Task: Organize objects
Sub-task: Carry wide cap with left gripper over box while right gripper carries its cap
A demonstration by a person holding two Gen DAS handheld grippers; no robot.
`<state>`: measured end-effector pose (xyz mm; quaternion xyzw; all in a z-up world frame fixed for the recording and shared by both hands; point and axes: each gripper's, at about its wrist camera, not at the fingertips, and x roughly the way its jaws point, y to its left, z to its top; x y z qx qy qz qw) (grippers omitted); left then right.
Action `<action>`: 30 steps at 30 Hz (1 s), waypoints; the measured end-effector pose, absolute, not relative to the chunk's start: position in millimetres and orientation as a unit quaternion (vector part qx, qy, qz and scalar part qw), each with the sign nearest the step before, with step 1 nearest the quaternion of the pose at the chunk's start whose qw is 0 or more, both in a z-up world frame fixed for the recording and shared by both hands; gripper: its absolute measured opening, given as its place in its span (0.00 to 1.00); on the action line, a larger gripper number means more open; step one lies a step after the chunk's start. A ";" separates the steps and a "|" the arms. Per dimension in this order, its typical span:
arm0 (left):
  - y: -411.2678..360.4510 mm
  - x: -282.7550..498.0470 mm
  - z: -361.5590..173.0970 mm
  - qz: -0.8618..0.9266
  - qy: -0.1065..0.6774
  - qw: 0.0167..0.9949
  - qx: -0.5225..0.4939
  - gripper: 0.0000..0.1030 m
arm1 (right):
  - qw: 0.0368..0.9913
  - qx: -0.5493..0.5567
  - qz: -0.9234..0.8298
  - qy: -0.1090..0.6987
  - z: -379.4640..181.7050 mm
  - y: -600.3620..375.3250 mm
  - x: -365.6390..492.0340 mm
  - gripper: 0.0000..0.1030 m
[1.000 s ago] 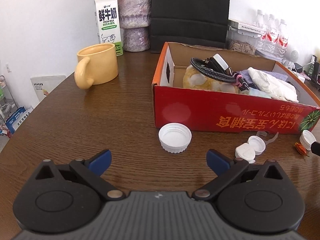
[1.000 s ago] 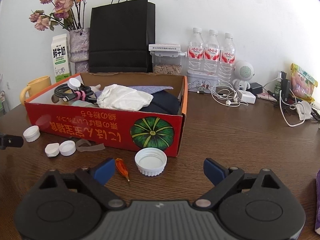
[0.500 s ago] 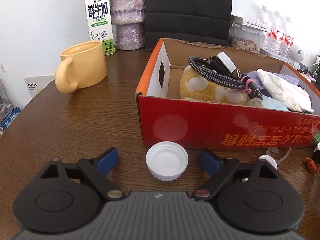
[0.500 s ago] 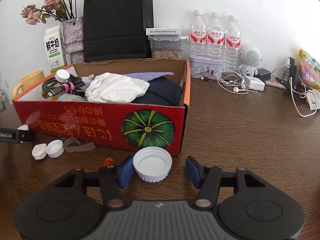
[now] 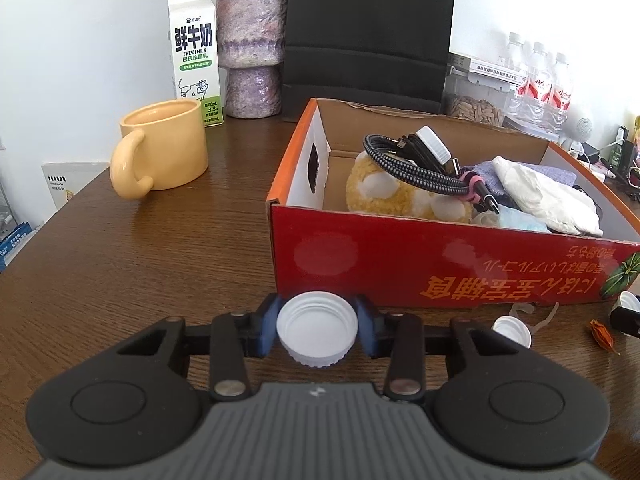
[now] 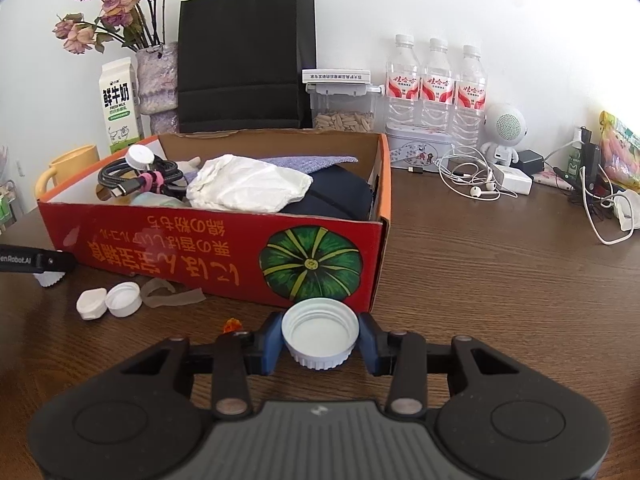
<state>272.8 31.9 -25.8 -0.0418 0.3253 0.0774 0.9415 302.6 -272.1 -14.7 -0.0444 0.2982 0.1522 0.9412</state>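
Setting: dark wooden desk point(image 5: 132, 248) against a white wall; black paper bag point(image 6: 244, 64), vase of dried roses point(image 6: 158, 76), milk carton point(image 5: 195, 56) and water bottles point(image 6: 436, 80) along the back.

Box: red cardboard box point(image 5: 400, 264), open-topped, already holding a coiled cable point(image 5: 412, 160), a plush toy point(image 5: 384, 192) and white cloth point(image 6: 248, 184).

Left gripper point(image 5: 317, 326): jaws clenched on a white cap point(image 5: 317, 330), open side up, just in front of the box's left corner; cannot tell whether it is off the desk.

Right gripper point(image 6: 320, 338): jaws likewise clamped on a second white cap point(image 6: 320, 332), just before the pumpkin print point(image 6: 311, 264) near the box's right corner.

Loose items: two small caps point(image 6: 109, 302), a clear strip and an orange scrap point(image 5: 602, 332) lie on the desk between the grippers.

Handling: caps look light, rigid plastic with ribbed skirts (good bite for the pads); hold across the outer wall as now, gently, since a hard squeeze could pop one out.

Yellow mug point(image 5: 164, 146): well apart, left.
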 end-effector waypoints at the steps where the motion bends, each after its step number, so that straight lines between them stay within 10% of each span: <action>1: 30.8 270.5 -24.9 0.076 0.324 0.942 -0.043 0.40 | 0.942 -0.045 0.152 0.296 -14.3 -271.8 301.3 0.38; 30: -6.8 228.0 40.5 0.034 0.259 0.965 -0.028 0.40 | 0.957 -0.042 0.207 0.201 47.3 -239.7 248.2 0.38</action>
